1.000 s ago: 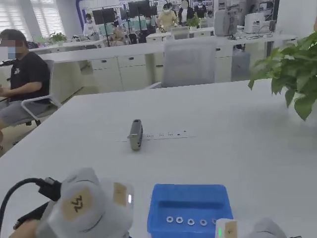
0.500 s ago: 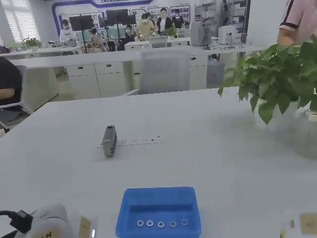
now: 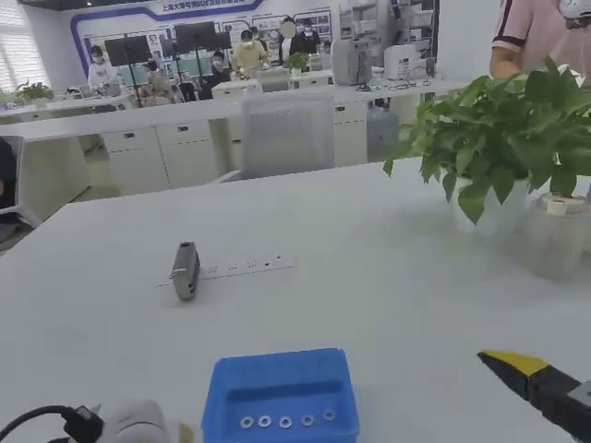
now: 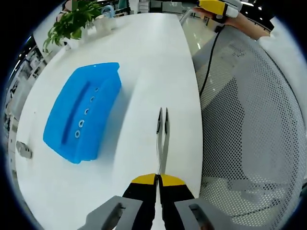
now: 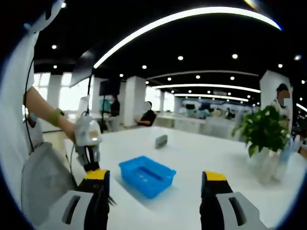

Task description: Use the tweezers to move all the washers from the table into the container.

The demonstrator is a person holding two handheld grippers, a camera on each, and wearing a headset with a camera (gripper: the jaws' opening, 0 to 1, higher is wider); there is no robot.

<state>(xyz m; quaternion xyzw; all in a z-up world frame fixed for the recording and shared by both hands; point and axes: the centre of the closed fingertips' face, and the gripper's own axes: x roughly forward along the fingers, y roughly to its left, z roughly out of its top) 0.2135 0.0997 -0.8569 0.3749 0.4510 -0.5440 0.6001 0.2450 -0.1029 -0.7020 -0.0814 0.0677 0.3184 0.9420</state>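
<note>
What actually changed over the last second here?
Mostly the headset camera swung right, sliding the scene left. The left gripper, holding the tweezers, drew back toward the person; the right gripper, open, moved right, away from the blue container. No grasp or release is visible. The container, its five washers and the silver device stayed put.

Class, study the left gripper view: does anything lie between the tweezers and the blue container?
Nothing visible does. Only bare table separates the tweezers from the container, whose open top is unobstructed. Five washers already lie inside it.
</note>
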